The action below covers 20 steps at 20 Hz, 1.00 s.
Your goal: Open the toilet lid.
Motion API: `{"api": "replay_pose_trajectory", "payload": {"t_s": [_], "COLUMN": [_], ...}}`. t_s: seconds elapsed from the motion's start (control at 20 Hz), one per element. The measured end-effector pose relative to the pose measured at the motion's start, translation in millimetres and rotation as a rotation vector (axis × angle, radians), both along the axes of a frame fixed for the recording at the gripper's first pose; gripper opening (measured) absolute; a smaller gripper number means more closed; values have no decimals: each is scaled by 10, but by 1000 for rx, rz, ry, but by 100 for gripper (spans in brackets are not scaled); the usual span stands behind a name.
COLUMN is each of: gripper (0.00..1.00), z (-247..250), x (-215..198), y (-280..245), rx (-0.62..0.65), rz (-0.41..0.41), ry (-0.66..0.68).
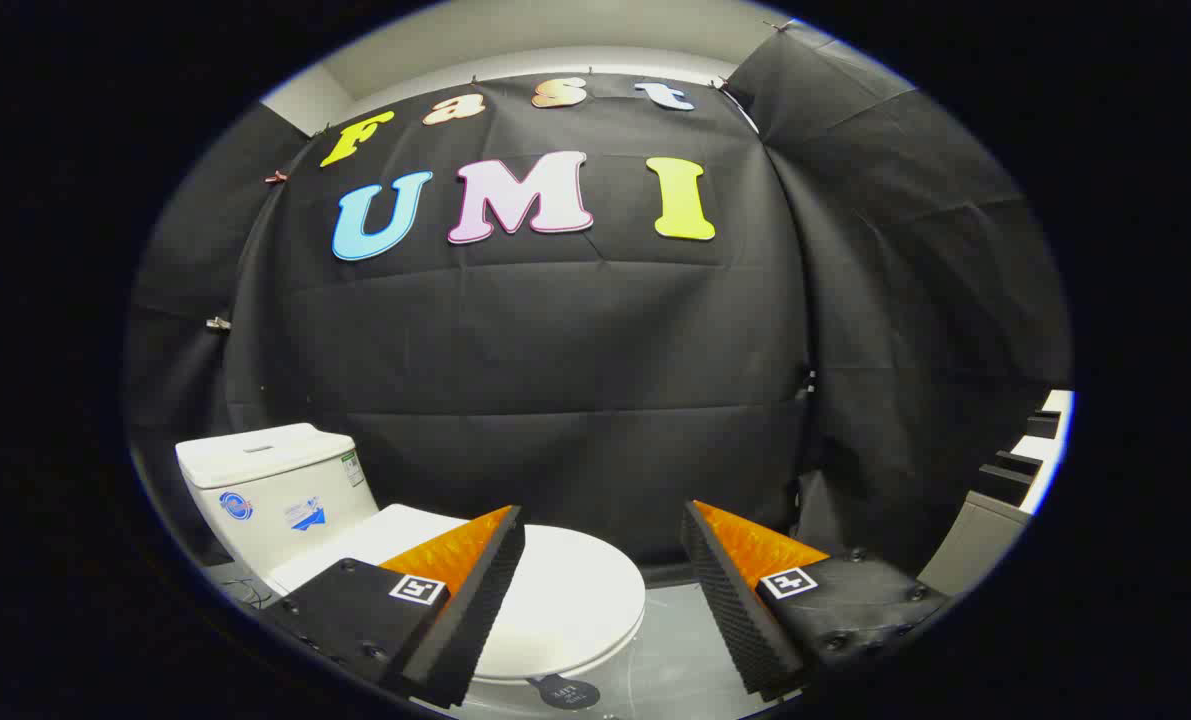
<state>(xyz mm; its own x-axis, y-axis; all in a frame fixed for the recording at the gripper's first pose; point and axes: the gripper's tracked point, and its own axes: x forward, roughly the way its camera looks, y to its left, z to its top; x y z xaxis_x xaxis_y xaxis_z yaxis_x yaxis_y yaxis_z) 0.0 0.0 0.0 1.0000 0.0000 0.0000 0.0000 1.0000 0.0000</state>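
A white toilet stands low ahead, its lid lying flat and closed over the bowl. The white tank rises behind it to the left, with stickers on its side. A small dark tab sticks out from the lid's front rim. My gripper hovers above the lid's front right part, open wide with nothing between its fingers. The left finger overlaps the lid in view; the right finger is over the floor beside the toilet.
Black cloth walls close in behind and to the right of the toilet. The pale grey floor shows right of the bowl. A grey-and-black stepped structure stands at the far right. Thin cables lie on the floor by the tank's base.
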Motion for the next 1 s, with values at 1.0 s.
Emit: {"api": "replay_pose_trajectory", "payload": {"t_s": [1.0], "gripper": [98], "z": [-71], "x": [10], "y": [26], "rx": [-9], "rz": [10], "ry": [17]}}
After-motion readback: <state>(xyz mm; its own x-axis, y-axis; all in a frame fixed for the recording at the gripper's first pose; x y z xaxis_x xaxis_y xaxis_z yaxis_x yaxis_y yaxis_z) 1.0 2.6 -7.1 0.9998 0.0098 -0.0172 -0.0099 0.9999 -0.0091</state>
